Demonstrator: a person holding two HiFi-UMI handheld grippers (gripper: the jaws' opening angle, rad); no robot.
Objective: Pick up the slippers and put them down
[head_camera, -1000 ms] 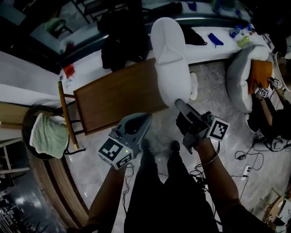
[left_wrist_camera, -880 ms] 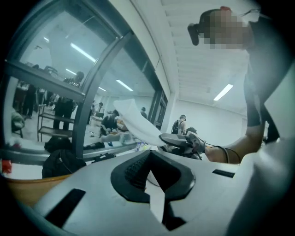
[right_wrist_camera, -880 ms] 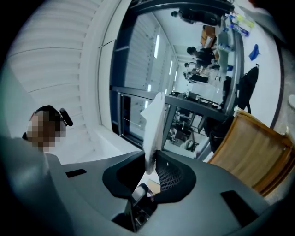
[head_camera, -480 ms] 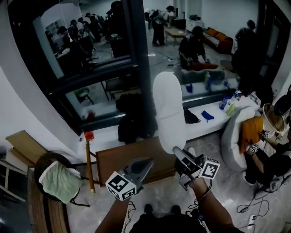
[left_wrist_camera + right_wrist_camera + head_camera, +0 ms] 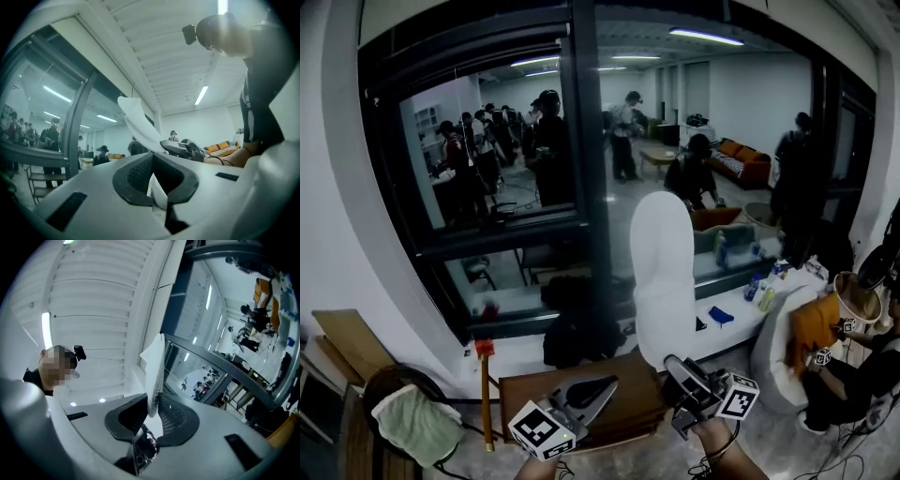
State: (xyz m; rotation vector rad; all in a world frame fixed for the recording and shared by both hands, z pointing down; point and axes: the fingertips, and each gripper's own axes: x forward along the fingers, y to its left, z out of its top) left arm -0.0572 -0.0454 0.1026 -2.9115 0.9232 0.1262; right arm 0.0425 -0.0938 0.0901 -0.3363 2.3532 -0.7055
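One long white slipper [image 5: 661,272] stands upright in front of the window, its lower end clamped in my right gripper [image 5: 670,361]. In the right gripper view the slipper [image 5: 154,366] shows edge-on, rising out of the shut jaws of the right gripper [image 5: 153,404]. My left gripper [image 5: 609,382] hangs to the left of it, apart from the slipper, jaws together and nothing sticking out of them. In the left gripper view the left gripper [image 5: 152,174] has its tips meeting, and beyond them are the slipper [image 5: 138,119] and the right gripper [image 5: 180,146]. No second slipper is in view.
A brown wooden table [image 5: 581,417] lies below the grippers. A dark window post [image 5: 591,187] stands just behind the slipper. A chair with a green towel [image 5: 417,422] is at the lower left, a red-topped stick [image 5: 485,394] beside it. A white couch [image 5: 778,347] and a seated person [image 5: 853,375] are at the right.
Both grippers have risen a good way, and the head view has swung up from the floor to the window. The slipper went up with the right gripper, still upright.
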